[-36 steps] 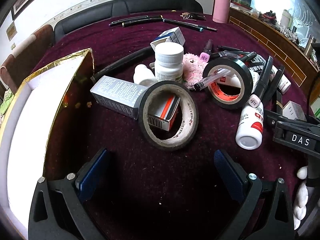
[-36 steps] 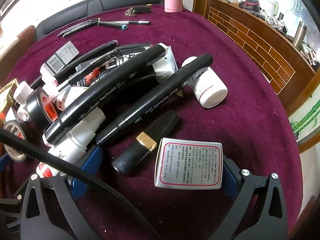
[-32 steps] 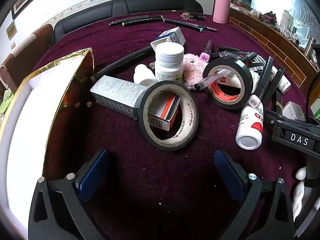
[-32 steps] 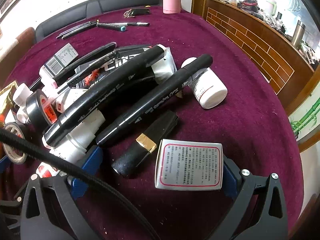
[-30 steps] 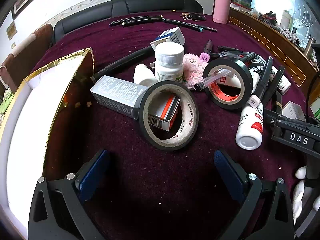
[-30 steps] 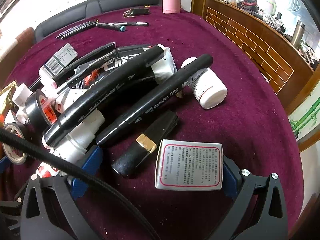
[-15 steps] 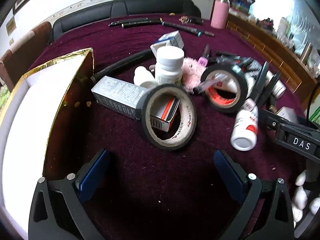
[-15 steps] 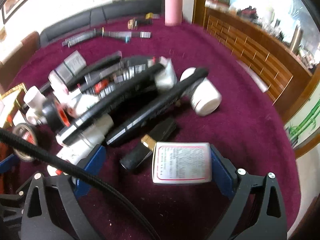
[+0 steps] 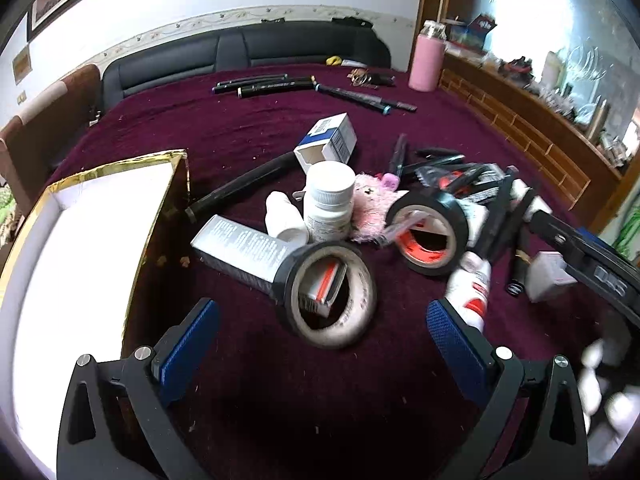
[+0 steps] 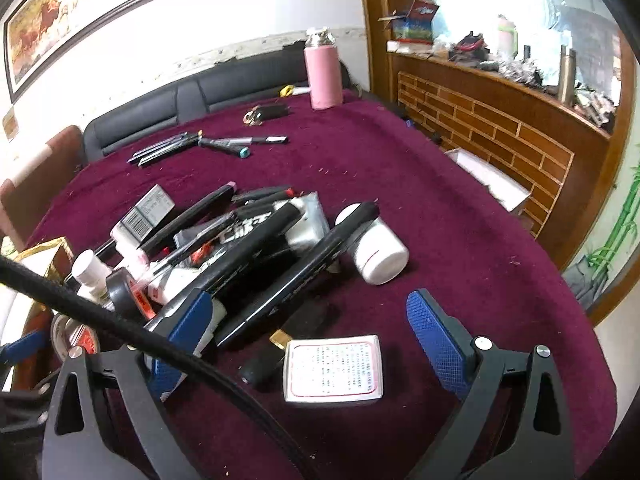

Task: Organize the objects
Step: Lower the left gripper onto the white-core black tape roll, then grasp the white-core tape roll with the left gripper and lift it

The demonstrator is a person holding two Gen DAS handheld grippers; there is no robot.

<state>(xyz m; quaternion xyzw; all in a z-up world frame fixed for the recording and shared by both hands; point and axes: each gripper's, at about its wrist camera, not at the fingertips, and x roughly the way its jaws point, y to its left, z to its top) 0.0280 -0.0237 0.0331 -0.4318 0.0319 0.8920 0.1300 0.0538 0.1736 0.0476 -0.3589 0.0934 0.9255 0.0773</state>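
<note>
A jumble of objects lies on the maroon tablecloth (image 9: 320, 380). My left gripper (image 9: 320, 308) is open low over the cloth. A beige tape roll (image 9: 362, 304) leans on a grey box (image 9: 240, 248) just ahead of its fingers. Behind these are a white pill bottle (image 9: 329, 200), a pink plush (image 9: 374, 204) and a black tape roll (image 9: 450, 210). My right gripper (image 10: 308, 312) is open, with a white labelled box (image 10: 332, 368) lying flat between its fingers, untouched. Long black markers (image 10: 296, 276) lean across a pile to its left.
A gold-rimmed white box (image 9: 80, 260) stands open at the left. A white bottle (image 10: 378, 252) lies on its side. Several pens (image 10: 208, 144), keys (image 10: 266, 113) and a pink flask (image 10: 323, 74) sit at the back. A wooden cabinet (image 10: 500, 140) borders the right. A black cable (image 10: 120, 320) crosses my right view.
Both grippers have lifted and tilted upward, so more of the room shows. The white labelled box now sits lower between the right fingers. Nothing was grasped or moved.
</note>
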